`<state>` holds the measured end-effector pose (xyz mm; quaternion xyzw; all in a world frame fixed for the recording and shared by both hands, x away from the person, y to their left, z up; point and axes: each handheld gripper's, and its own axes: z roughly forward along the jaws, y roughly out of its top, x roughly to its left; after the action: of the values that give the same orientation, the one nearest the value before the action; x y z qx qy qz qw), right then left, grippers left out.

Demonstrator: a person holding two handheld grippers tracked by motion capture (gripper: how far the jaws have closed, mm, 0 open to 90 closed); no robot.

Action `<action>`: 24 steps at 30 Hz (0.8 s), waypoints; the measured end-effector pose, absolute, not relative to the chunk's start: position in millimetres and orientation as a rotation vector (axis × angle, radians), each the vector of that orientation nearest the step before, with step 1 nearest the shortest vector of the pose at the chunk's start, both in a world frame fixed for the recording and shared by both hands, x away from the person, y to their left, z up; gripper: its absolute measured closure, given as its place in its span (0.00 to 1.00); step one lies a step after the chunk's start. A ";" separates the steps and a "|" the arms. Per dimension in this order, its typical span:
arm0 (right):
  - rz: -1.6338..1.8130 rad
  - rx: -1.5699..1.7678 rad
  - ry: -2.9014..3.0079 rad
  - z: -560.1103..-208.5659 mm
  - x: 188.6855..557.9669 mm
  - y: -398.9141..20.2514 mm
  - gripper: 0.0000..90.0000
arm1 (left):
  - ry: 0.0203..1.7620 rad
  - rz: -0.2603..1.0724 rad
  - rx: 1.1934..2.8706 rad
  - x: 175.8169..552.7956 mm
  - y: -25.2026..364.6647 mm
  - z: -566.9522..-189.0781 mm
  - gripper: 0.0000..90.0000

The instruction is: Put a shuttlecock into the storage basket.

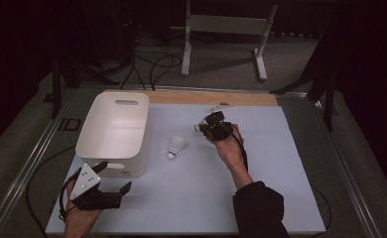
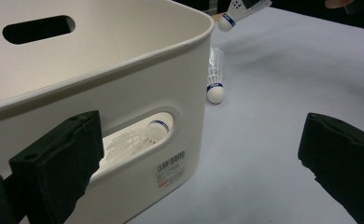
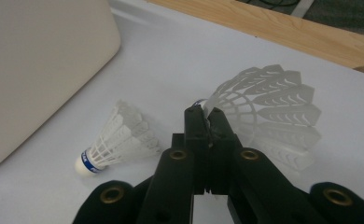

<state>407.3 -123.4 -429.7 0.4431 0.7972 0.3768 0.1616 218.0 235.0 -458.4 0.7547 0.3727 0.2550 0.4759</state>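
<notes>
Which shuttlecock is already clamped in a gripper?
The one in the right gripper, its skirt fanning past the shut jaws. Another lies free on the table; a third sits inside the bin.

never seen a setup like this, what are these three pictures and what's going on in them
A person at a table holds a two-jaw claw in each hand. One camera looks down from above; the other two ride on the claws.

On the pale table stands a white bin with a shuttlecock inside, seen through its handle slot. Another shuttlecock lies loose beside the bin.

The right claw is shut on a third shuttlecock, pinching its skirt. The left claw is open, holding nothing, beside the bin.
</notes>
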 end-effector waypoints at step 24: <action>1.111 1.232 2.259 -421.6 400.5 -124.6 1.00 | 0.909 0.621 1.844 217.9 234.5 -458.5 0.01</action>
<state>400.5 -124.6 -421.6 0.4333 0.7944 0.3907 0.1688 217.9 234.5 -458.5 0.7547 0.3722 0.2544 0.4766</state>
